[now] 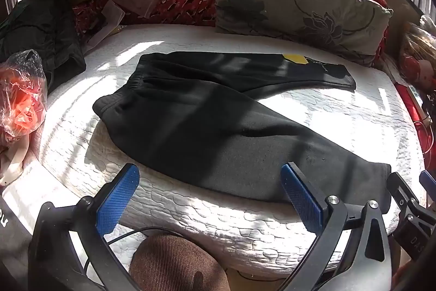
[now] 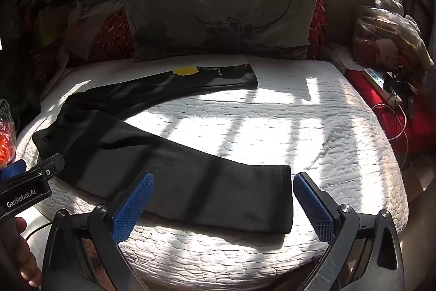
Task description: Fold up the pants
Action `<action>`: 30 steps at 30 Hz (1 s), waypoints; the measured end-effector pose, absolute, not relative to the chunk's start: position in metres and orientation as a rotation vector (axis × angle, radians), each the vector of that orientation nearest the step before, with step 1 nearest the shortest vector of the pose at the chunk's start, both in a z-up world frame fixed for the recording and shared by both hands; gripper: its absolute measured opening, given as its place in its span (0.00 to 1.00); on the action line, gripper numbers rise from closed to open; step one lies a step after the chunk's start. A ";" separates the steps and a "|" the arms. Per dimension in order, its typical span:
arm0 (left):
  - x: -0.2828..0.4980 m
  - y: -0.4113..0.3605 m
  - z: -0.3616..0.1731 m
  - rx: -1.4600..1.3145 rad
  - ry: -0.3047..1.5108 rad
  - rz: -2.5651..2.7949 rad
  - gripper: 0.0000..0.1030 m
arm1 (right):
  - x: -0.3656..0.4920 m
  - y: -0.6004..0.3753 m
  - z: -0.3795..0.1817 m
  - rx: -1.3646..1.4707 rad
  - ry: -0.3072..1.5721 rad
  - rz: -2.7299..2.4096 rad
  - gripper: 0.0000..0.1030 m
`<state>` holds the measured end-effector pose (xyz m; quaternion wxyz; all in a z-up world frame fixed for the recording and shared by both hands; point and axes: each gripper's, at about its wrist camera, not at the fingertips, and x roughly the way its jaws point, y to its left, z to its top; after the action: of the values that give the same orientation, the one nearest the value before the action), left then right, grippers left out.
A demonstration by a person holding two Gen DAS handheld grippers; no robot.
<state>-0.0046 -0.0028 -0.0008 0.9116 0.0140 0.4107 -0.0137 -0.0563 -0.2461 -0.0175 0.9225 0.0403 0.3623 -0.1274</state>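
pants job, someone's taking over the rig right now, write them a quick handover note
Left gripper: open, empty, hovering at the near edge of the bed over the near leg.
Right gripper: open, empty, just short of the near leg's cuff.
Black pants: lying flat and unfolded on the white quilted mattress, waistband to the left, legs spread in a V, far leg's cuff near the floral pillow.
Done: pants laid out.
Left: every fold; likely start by bringing one leg onto the other.

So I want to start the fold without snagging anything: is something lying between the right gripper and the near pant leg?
Nothing visible. The right gripper is open right at the near leg's cuff of the black pants, with only bare white mattress around.
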 end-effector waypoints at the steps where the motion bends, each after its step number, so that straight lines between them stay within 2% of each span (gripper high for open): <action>1: -0.007 -0.003 0.000 0.035 0.840 -0.026 1.00 | -0.056 -0.246 -0.017 0.084 0.741 -0.260 1.00; 30: -0.004 -0.006 -0.010 0.057 0.874 -0.019 1.00 | -0.058 -0.260 -0.030 0.150 0.783 -0.276 1.00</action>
<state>-0.0040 -0.0065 -0.0105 0.9056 0.0276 0.4232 -0.0091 -0.0575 -0.2599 -0.0301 0.9123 0.0726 0.3800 -0.1339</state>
